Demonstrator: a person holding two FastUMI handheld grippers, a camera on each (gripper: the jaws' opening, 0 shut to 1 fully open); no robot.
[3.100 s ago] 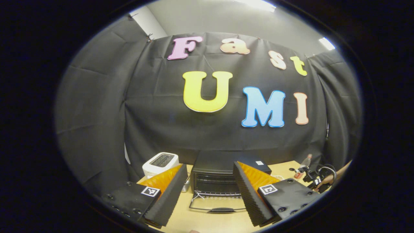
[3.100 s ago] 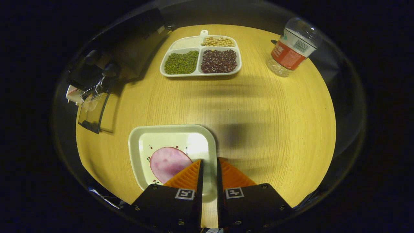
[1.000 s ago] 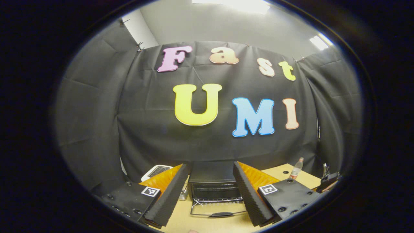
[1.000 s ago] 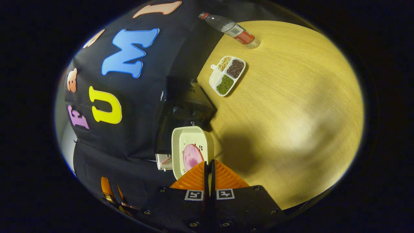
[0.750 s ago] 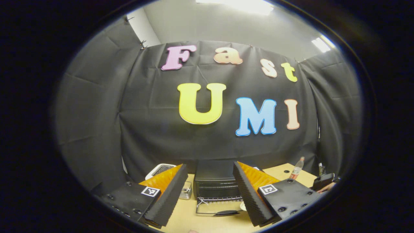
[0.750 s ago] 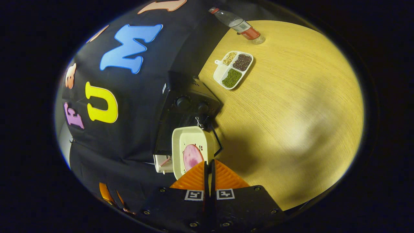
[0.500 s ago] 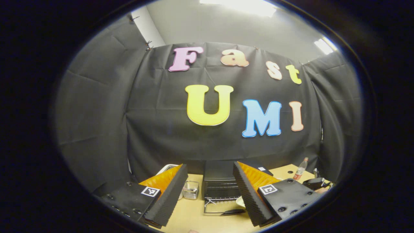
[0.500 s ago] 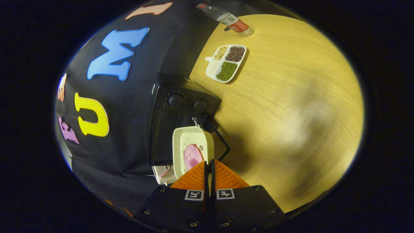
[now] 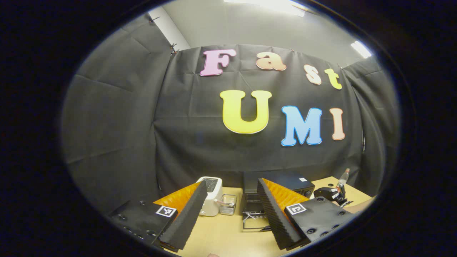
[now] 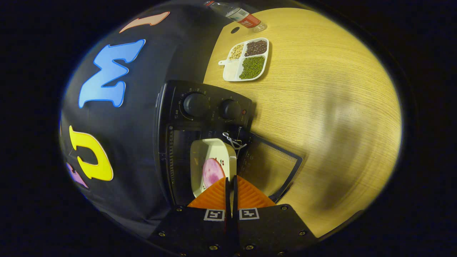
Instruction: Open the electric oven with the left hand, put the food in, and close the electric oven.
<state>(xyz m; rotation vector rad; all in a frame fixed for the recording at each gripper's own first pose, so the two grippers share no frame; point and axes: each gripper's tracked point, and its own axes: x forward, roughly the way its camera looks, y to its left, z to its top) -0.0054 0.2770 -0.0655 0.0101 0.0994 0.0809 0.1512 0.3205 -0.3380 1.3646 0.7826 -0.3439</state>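
The black electric oven (image 10: 200,107) stands with its glass door (image 10: 273,167) folded down flat onto the table. My right gripper (image 10: 230,180) is shut on the rim of a cream square plate (image 10: 210,150) carrying a round pink slice of food (image 10: 212,172). The plate hangs level at the oven's mouth, above the door's hinge side. In the left gripper view the oven (image 9: 282,178) and its lowered door (image 9: 254,224) lie ahead, partly behind one finger. My left gripper (image 9: 232,184) is open, holds nothing and stays well back from the oven. The right gripper (image 9: 330,193) and a hand show right of the oven.
A white toaster (image 9: 211,200) and a small clear box (image 9: 227,204) stand left of the oven. A divided tray of beans (image 10: 246,59) and a plastic bottle (image 10: 237,14) sit on the wooden table (image 10: 328,107) beyond the oven's knob side. Black cloth walls the back.
My right gripper has carried the plate closer, from beside the oven to its open mouth. The left gripper has drawn back and swung left, so the oven looks smaller and farther right.
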